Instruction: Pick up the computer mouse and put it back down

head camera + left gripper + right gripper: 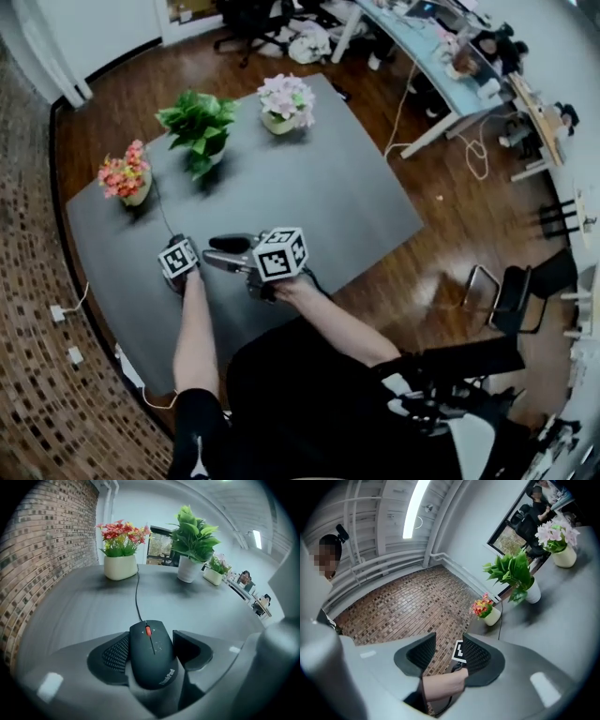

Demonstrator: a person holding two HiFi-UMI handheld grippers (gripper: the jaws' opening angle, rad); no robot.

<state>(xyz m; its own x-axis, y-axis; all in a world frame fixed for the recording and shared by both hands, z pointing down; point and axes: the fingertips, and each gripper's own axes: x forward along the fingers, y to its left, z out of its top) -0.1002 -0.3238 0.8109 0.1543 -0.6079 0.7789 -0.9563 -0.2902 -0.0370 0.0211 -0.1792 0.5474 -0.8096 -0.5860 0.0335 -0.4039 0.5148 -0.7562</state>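
A grey surface (319, 187) stands on a dark wood floor, with a brick wall along the left of the frame and desks in the upper right.

Nearest, at the bottom centre of the left gripper view, the left gripper (151, 639) has its jaws pinching the computer mouse (151, 656), one pad against each flank and the mouse's nose pointing away. The gripper is low over the surface. Whether the mouse rests on it or hangs just clear cannot be told.

Just to the right in the head view, the right gripper (217, 253) is held level with its jaws spread around nothing; only the person's other arm shows through the gap.

The cord (137, 597) runs from the mouse up the frame to three pots at the far edge: red flowers (120, 566), a green plant (190, 569) and pale pink flowers (213, 576).

As a judgement, the grasp is made. What is left is to settle the mouse on the surface, open the jaws and draw back.
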